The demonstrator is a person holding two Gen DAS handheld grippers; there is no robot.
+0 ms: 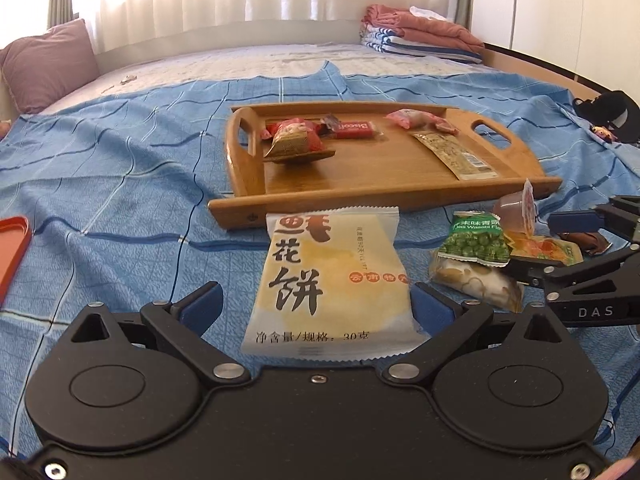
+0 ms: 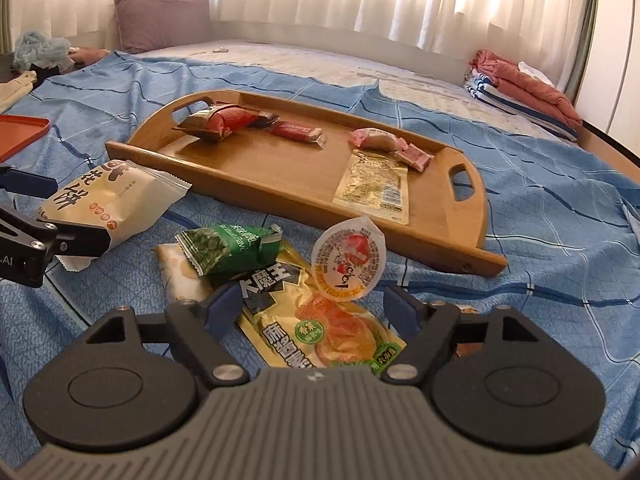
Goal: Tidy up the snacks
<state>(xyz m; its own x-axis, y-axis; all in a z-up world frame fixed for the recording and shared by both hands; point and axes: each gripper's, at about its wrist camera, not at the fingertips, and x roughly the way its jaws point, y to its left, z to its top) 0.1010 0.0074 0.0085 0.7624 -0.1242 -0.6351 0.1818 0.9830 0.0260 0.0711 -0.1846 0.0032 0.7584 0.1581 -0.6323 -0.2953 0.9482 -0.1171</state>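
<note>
My left gripper (image 1: 316, 304) is open around a cream flower-cake packet (image 1: 328, 276), which lies on the bed between its blue pads; the packet also shows in the right wrist view (image 2: 108, 204). My right gripper (image 2: 316, 312) is open over a yellow snack pouch (image 2: 316, 320), with a jelly cup (image 2: 348, 258) leaning on it. A green wasabi-pea bag (image 2: 228, 246) lies on a pale packet (image 2: 180, 276). The wooden tray (image 1: 360, 184) holds several snacks, among them a red Biscoff bar (image 1: 354, 128) and a long tan packet (image 1: 452, 154).
A blue checked sheet (image 1: 120, 200) covers the bed. An orange tray edge (image 1: 12, 248) sits at the left. A mauve pillow (image 2: 160, 16) and folded blankets (image 2: 524, 88) lie at the far side. A dark object (image 1: 612, 116) rests at the right.
</note>
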